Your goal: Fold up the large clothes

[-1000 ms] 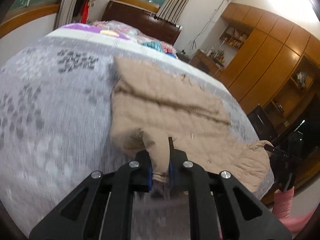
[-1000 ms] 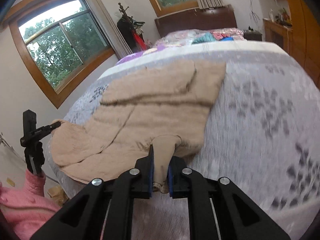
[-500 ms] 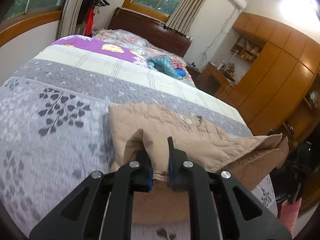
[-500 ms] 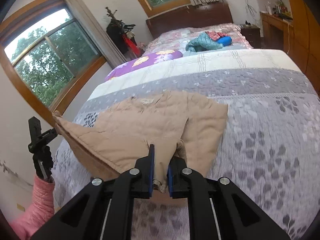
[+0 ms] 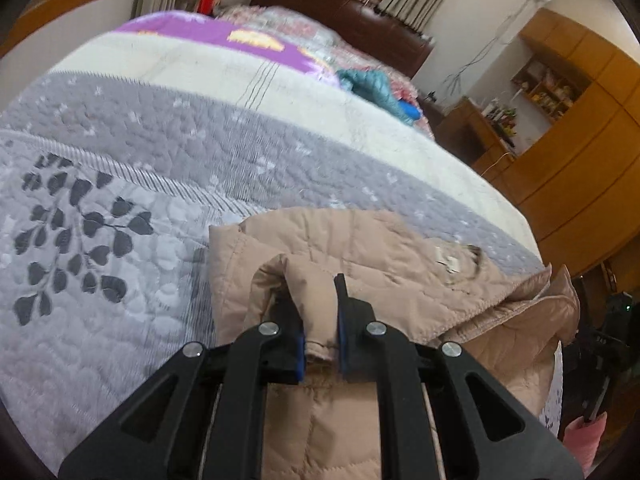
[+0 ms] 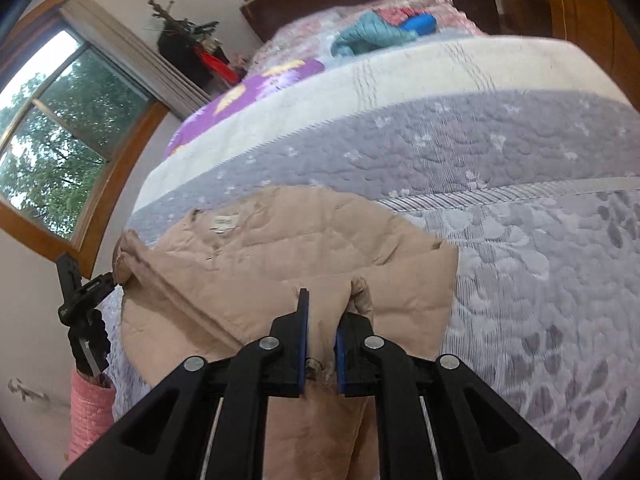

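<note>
A large tan quilted jacket (image 5: pixel 376 264) lies on a bed with a grey patterned quilt (image 5: pixel 104 248). My left gripper (image 5: pixel 318 312) is shut on a fold of the jacket's hem and holds it over the jacket's upper part. My right gripper (image 6: pixel 322 316) is shut on the other hem corner of the jacket (image 6: pixel 296 256). The jacket's lower half is doubled toward the collar, where a white label (image 6: pixel 225 222) shows. The left gripper also shows in the right wrist view (image 6: pixel 106 280), holding the far edge.
The quilt (image 6: pixel 540 216) stretches beyond the jacket. A teal garment (image 5: pixel 372 88) lies near the dark headboard (image 5: pixel 344 8). Wooden cabinets (image 5: pixel 580 160) stand on the right, a window (image 6: pixel 60 140) on the left. A pink sleeve (image 6: pixel 90 412) is at the bed's edge.
Both grippers have lifted the jacket's hem off the bed edge and carried it forward over the jacket, folding the lower half toward the collar.
</note>
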`<action>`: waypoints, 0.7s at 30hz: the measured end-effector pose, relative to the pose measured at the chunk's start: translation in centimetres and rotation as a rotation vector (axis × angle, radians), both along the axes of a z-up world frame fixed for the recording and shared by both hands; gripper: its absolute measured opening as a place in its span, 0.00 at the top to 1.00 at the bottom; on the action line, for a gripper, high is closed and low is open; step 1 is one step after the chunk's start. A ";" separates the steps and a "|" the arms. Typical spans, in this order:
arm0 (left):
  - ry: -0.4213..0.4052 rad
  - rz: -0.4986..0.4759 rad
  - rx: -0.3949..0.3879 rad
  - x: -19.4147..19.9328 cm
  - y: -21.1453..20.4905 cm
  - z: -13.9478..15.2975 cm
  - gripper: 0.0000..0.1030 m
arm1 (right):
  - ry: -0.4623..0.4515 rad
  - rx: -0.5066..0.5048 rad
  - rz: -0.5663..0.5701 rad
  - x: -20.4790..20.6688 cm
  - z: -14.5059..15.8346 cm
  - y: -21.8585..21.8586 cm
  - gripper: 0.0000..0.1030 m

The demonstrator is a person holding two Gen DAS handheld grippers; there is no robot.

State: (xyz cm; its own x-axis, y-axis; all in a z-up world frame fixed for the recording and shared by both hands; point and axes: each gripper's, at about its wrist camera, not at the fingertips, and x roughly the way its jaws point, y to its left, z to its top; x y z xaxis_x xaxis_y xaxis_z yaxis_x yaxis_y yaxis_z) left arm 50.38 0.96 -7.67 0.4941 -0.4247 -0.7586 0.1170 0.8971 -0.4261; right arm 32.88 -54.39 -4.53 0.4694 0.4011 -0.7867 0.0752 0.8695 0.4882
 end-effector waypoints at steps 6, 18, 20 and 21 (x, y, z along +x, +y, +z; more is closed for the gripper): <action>0.052 0.006 -0.012 2.0 -0.2 -2.7 0.89 | 0.048 0.015 -0.006 2.1 -2.9 -0.5 0.90; 0.109 0.013 -0.279 1.7 3.8 -0.2 0.54 | 0.024 0.204 -0.028 0.2 -1.8 -3.2 0.64; 0.082 0.031 -0.292 1.0 5.0 1.0 0.49 | 0.002 0.159 -0.056 -0.7 -1.0 -3.5 0.39; 0.070 0.037 -0.292 0.6 5.7 1.6 0.49 | -0.015 0.106 -0.069 -1.3 -0.4 -3.5 0.33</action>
